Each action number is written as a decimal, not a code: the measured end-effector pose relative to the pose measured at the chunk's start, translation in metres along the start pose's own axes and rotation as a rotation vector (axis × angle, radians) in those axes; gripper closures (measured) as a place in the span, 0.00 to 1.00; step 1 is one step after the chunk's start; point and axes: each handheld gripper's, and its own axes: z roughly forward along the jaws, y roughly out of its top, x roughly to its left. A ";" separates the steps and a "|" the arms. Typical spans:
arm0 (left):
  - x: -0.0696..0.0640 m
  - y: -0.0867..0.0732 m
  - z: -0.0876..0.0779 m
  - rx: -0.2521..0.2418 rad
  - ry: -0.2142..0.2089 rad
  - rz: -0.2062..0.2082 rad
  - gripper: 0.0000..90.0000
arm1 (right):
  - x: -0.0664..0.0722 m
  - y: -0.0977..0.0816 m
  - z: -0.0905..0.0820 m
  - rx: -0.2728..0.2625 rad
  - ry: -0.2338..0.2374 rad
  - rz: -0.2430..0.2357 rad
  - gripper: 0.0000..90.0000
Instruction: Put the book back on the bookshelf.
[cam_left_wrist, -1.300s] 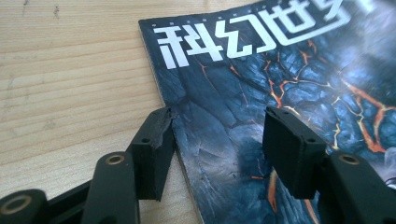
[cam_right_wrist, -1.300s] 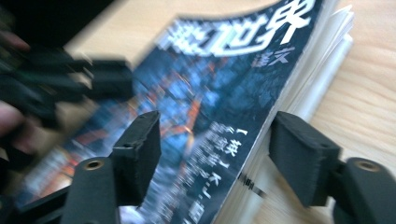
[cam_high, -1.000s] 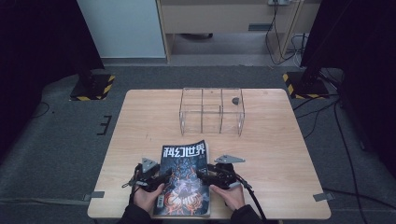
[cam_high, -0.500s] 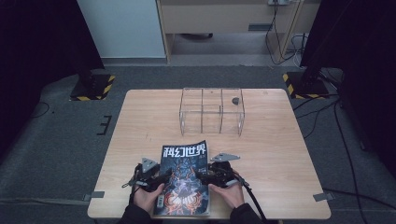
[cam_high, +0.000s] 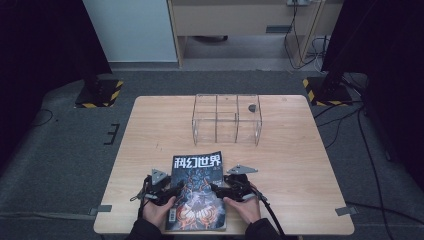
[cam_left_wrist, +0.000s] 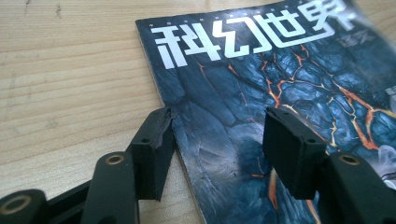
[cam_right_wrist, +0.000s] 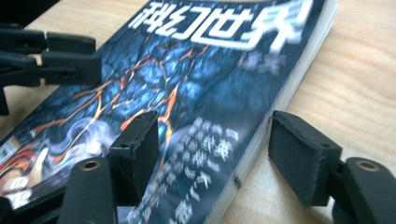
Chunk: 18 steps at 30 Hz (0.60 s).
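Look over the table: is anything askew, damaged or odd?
Little stands out. The magazine lies flat but turned slightly off square to the table edge, its near corner past the front edge. The clear box stands upright. No spill or damage shows.

The high view is dim and slightly soft, its surroundings falling into darkness; the table (cam_high: 300, 150) is evenly lit with faint shadows. Both gripper views are brighter; the magazine (cam_right_wrist: 201, 70) title blurs in the right gripper view.
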 end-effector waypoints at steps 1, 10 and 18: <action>0.000 0.000 0.000 0.000 0.000 -0.001 0.47 | -0.001 0.000 0.001 -0.012 0.004 0.005 0.36; 0.000 0.000 0.000 0.000 -0.001 0.001 0.47 | -0.005 0.004 0.008 -0.034 0.012 0.048 0.33; 0.000 0.000 0.000 0.001 0.001 0.003 0.47 | -0.003 0.008 -0.005 -0.112 0.069 0.068 0.40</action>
